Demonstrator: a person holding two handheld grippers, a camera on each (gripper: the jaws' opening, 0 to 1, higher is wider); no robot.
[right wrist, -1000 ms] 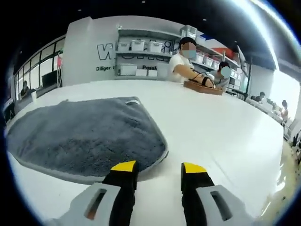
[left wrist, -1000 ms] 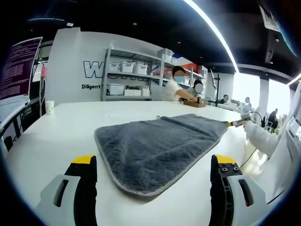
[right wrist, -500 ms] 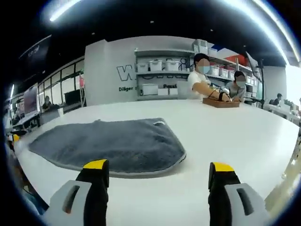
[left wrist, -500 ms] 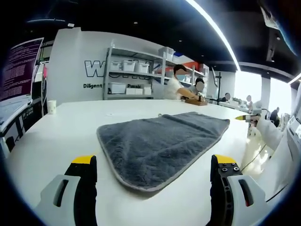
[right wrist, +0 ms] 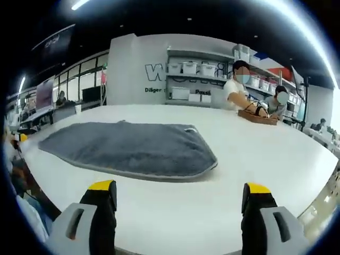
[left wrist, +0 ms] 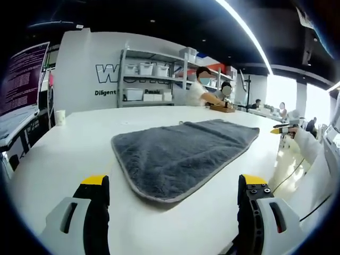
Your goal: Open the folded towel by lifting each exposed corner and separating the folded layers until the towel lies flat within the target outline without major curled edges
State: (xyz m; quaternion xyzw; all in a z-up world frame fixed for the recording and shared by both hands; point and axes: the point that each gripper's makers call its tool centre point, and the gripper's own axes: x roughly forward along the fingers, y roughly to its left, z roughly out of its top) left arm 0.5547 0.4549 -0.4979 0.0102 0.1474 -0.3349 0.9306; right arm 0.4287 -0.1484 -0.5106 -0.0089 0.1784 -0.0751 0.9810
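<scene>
A grey towel (left wrist: 180, 154) with a lighter edging lies spread on the white table (left wrist: 69, 149), a small loop at its far edge. My left gripper (left wrist: 172, 186) stands open short of its near corner, nothing between the jaws. In the right gripper view the same towel (right wrist: 127, 149) stretches left to right, flat, with a rounded corner at the right. My right gripper (right wrist: 178, 188) is open and sits back from the towel's near edge, apart from it. The other gripper's yellow tip (left wrist: 280, 129) shows at the right of the left gripper view, beyond the towel.
A paper cup (left wrist: 59, 117) stands at the table's far left. Shelves with white bins (left wrist: 143, 79) line the back wall. Two people (right wrist: 239, 90) work at a wooden tray (right wrist: 257, 118) at the far side. A sleeve (left wrist: 311, 149) is at the right.
My right gripper has opened wide and drawn back from the towel's corner. The left gripper view has dropped slightly and pulled back; the towel lies as before.
</scene>
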